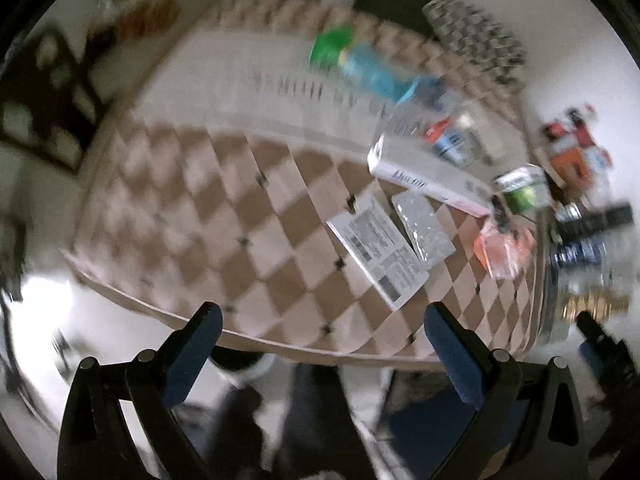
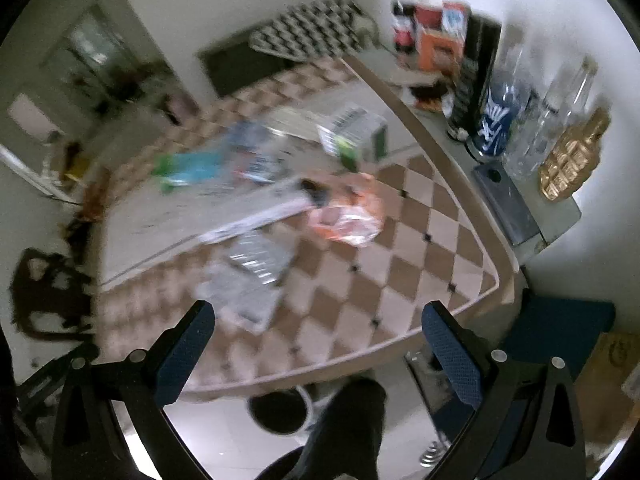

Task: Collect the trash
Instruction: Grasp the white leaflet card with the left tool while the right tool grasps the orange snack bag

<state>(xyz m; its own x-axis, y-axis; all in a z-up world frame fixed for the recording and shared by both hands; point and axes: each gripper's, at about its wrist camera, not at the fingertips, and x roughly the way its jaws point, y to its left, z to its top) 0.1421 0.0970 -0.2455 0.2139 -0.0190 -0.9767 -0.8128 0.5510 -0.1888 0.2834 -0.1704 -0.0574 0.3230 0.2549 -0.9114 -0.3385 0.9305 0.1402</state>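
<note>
Left gripper [image 1: 322, 326]: spread wide, empty, above near table edge [image 1: 280, 346].
Right gripper [image 2: 318, 324]: spread wide, empty.
Trash: white carton [image 1: 428, 178], flat label card [image 1: 378, 252], clear packet [image 1: 424, 230], orange wrapper [image 1: 504, 248], clustered ahead-right, well apart from fingers.
Open room: bare checkered cloth [image 1: 224, 216] left of litter.

table [image 1: 280, 216]: smooth checkered tile | wrapper [image 1: 505, 249]: glossy orange plastic | box [image 1: 430, 176]: matt white card | bottle [image 2: 570, 156]: shiny gold
</note>
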